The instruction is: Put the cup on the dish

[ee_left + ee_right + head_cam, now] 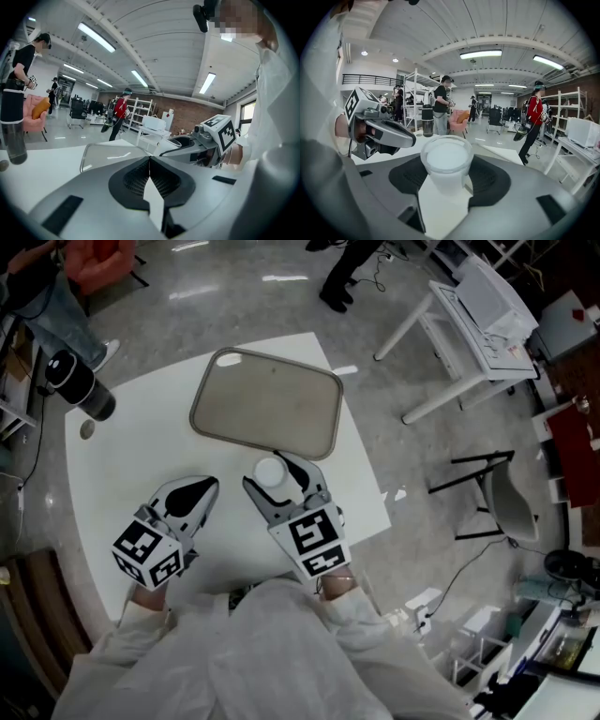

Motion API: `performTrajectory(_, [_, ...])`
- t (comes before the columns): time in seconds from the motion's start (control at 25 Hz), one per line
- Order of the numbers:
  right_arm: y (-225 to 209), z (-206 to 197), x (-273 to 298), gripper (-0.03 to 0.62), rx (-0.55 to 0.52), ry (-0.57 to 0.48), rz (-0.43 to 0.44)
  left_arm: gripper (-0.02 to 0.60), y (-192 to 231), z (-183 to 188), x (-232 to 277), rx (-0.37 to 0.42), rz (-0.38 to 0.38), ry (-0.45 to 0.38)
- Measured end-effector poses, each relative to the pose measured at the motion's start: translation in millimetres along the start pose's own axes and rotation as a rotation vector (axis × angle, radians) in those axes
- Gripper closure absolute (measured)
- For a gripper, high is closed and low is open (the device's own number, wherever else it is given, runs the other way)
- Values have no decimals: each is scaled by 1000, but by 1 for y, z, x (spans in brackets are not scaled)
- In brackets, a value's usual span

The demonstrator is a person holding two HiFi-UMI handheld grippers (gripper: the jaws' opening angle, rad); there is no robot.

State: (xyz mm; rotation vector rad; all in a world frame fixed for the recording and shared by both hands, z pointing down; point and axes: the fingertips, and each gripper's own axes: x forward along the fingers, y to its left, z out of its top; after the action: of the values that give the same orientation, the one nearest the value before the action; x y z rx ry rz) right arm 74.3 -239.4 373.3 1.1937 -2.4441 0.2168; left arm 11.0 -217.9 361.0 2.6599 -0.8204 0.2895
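A small white cup (271,472) is clamped between the jaws of my right gripper (277,474), just short of the near edge of the tray. In the right gripper view the cup (447,161) stands upright between the dark pads, its mouth facing up. The dish is a grey rectangular tray (269,401) lying on the white table (122,460) beyond both grippers. My left gripper (204,487) hovers left of the right one, jaws closed together on nothing; in its own view the pads (136,178) meet at a seam.
A black cylindrical bottle (81,385) stands at the table's far left with a small round object (87,430) beside it. White desks (473,324) and a grey chair (511,502) stand on the floor to the right. People (347,268) stand beyond the table.
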Motion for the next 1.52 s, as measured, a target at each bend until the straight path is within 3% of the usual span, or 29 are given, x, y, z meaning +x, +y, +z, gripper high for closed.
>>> performTrajectory(0.36, [-72, -4, 59, 326, 26, 25, 2, 572, 51, 15, 67, 13, -1, 34])
performTrajectory(0.8, [-140, -25, 134, 326, 24, 72, -19, 572, 116, 10, 129, -48, 38, 57])
performTrajectory(1.52, [-159, -54, 184, 326, 40, 104, -42, 572, 141, -20, 156, -114, 12, 79])
